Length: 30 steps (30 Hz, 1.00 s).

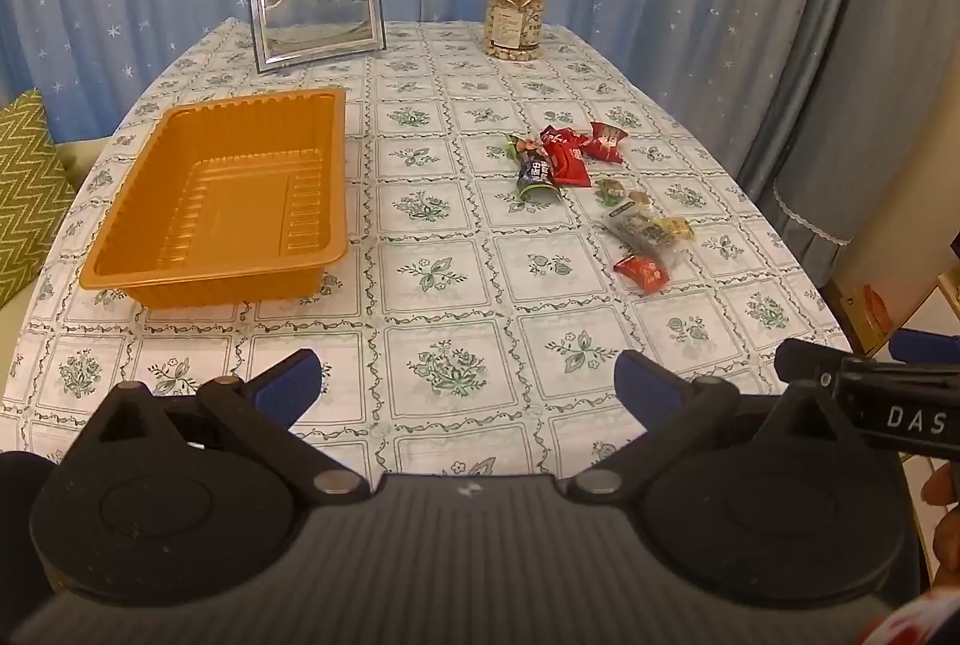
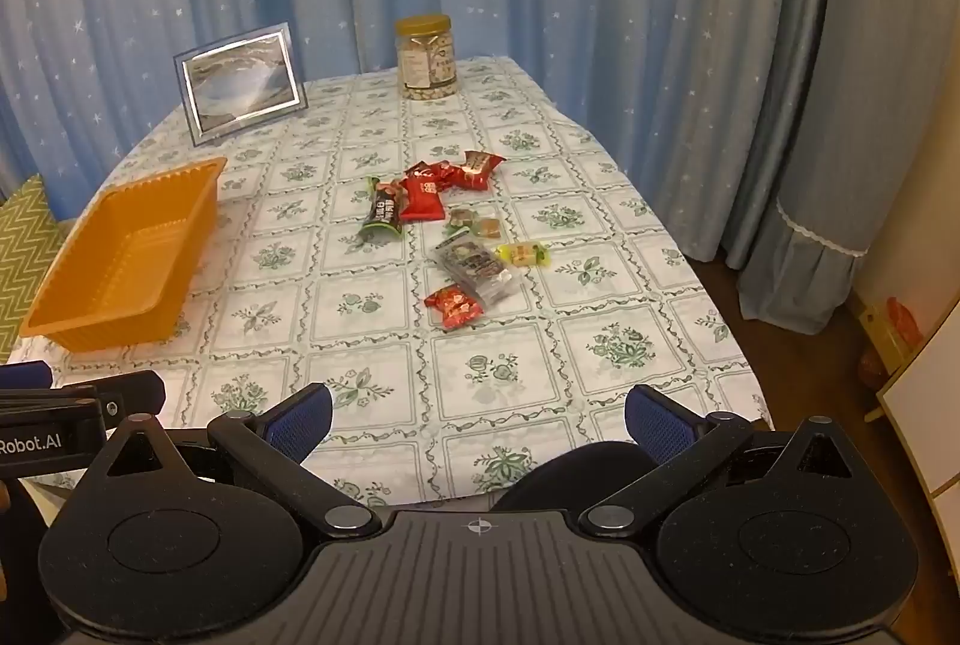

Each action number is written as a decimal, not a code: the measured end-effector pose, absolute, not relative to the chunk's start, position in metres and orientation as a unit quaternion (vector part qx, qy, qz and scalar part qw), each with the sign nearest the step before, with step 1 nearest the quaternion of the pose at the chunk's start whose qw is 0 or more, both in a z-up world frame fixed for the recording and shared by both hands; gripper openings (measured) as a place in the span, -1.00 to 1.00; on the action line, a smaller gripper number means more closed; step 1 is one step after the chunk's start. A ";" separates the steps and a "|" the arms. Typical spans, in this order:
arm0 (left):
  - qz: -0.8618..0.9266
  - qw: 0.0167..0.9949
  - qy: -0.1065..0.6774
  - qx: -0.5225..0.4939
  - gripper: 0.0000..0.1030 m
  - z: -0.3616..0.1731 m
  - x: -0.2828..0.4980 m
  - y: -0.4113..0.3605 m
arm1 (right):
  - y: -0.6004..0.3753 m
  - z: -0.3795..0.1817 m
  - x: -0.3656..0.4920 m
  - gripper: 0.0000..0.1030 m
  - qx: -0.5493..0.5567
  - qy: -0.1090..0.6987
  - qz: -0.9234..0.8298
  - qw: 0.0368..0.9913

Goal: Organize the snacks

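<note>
Two open grippers overhang the table's near edge.

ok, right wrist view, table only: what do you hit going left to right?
orange tray → picture frame → green-and-black snack bar → nut jar → yellow candy.

An empty orange plastic tray sat upright on the tablecloth, at nine o'clock from a loose scatter of wrapped snacks, red, green, clear and yellow, which lay flat and well apart from it.
</note>
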<state>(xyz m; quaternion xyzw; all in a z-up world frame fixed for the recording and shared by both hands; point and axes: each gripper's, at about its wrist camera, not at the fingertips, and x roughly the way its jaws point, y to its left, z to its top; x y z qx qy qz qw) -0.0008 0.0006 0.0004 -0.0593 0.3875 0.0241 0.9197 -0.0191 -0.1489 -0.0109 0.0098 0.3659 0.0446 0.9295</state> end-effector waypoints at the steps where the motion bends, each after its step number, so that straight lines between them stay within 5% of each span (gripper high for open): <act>1: 0.024 0.920 0.387 -0.060 1.00 0.001 -0.001 0.001 | -0.149 -0.011 -0.019 1.00 0.011 0.365 0.045 0.930; 30: 0.019 0.921 0.386 -0.059 1.00 0.004 -0.001 0.000 | -0.148 -0.008 -0.020 1.00 0.009 0.360 0.044 0.932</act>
